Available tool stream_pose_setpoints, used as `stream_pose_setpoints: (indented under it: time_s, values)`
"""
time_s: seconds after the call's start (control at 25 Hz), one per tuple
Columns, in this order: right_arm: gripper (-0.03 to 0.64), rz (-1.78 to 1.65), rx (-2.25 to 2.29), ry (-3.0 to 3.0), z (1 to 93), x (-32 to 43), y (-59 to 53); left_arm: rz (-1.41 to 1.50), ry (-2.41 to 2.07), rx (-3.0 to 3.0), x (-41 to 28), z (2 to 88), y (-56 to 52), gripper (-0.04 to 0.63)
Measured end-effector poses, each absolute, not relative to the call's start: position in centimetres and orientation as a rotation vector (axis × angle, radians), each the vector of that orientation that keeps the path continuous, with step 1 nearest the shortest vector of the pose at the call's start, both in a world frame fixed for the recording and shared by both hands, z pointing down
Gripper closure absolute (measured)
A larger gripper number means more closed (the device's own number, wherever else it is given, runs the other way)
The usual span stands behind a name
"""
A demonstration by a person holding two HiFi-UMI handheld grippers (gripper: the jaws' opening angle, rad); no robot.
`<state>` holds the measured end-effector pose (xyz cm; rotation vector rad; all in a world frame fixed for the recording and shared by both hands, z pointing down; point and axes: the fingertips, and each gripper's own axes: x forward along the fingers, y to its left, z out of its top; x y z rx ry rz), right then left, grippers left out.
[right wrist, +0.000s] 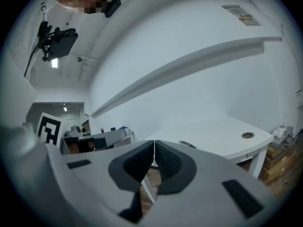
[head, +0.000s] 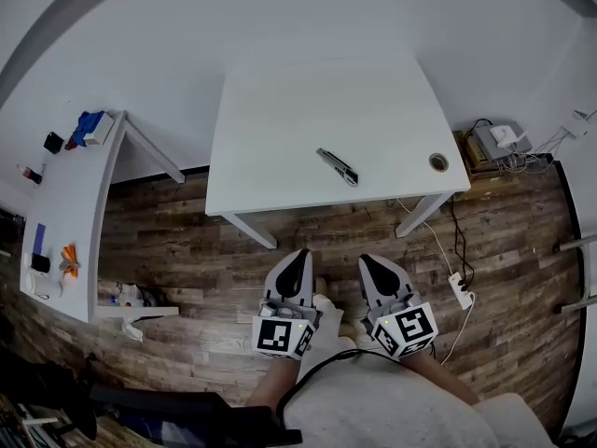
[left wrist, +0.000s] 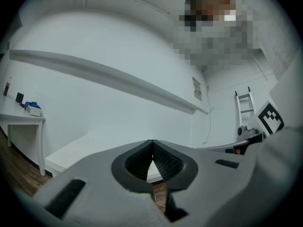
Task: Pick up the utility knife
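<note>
Approach step: left gripper [head: 298,255] and right gripper [head: 366,259] pinched shut, empty, short of table [head: 317,101], utility knife [head: 337,166] mid-table, gotta open jaws next.

Head camera looks steeply down on the tabletop [head: 317,110]. Cameras on left claw [head: 300,255] and right claw [head: 366,260] face it, level.

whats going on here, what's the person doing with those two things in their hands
A person stands facing a white table, holding the left tongs and the right tongs, one in each hand. Both tongs are shut and empty, pointing toward the table from over the wood floor, short of its near edge. A utility knife lies untouched on the table, toward the front, ahead of the tongs. Nothing has been picked up yet.
</note>
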<state>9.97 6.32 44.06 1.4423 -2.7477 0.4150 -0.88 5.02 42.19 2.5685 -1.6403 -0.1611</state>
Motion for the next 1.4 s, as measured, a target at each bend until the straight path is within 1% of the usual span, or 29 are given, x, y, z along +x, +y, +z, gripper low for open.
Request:
stream_pose_setpoints:
  time_s: [0.2,0.56,0.76,1.4]
  values:
    - [0.609,0.424,1.472,-2.703,44.8,9.0,2.6,-0.143,-1.572,2.617,-1.2,42.5,1.1,0.588]
    - [0.608,0.419,1.456,-2.691,45.0,5.6,-3.7,-0.158,-1.522,2.624,-3.7,42.8,-5.5,0.588]
    - [0.607,0.442,1.453,-2.669,46.0,4.6,-6.2,-0.123,-1.419,2.676,-3.5,43.4,-7.6,0.589]
    - [0.607,0.470,1.474,-2.545,48.1,3.5,-13.1,-0.127,-1.301,2.688,-4.6,44.3,-14.6,0.588]
